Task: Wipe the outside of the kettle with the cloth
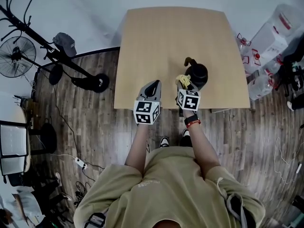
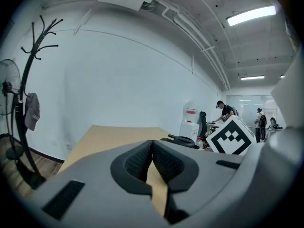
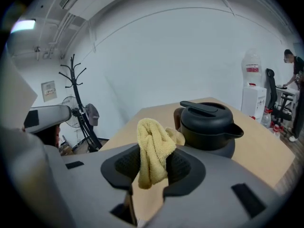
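A black kettle (image 1: 196, 74) (image 3: 207, 125) stands on its base near the front right of the wooden table (image 1: 156, 42). My right gripper (image 1: 183, 85) (image 3: 153, 163) is shut on a yellow cloth (image 3: 153, 148) (image 1: 183, 81), held just in front and to the left of the kettle without touching it. My left gripper (image 1: 151, 89) (image 2: 152, 161) hovers over the table's front edge, left of the kettle (image 2: 183, 140), its jaws shut with nothing between them.
A coat stand (image 1: 52, 51) and a fan (image 1: 16, 56) are on the floor to the left. Water jugs (image 1: 266, 46) crowd the right side of the table. People work at desks in the background (image 2: 228, 113).
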{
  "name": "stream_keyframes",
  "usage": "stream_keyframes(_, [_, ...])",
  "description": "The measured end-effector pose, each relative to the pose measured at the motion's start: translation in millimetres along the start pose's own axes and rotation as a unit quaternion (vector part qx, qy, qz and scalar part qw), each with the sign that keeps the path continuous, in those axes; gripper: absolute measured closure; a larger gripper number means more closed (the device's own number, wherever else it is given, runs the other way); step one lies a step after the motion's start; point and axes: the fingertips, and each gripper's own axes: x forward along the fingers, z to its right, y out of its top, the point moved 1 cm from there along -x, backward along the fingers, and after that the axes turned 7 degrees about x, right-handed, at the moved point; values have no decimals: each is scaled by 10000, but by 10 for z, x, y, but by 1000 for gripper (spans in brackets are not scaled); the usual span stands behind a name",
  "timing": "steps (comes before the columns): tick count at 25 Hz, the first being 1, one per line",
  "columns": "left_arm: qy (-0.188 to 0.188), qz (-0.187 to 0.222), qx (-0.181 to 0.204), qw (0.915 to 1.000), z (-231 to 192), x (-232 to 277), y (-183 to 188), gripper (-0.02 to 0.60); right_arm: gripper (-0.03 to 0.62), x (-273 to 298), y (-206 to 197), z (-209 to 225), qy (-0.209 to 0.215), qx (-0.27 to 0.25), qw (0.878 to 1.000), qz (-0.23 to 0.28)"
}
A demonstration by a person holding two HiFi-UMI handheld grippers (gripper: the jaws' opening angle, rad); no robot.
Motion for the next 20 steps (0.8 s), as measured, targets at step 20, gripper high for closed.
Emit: stream_keyframes(20, [-247, -198, -27, 9995, 340, 306, -153, 557, 464, -93, -162, 408, -25, 247, 9992, -301])
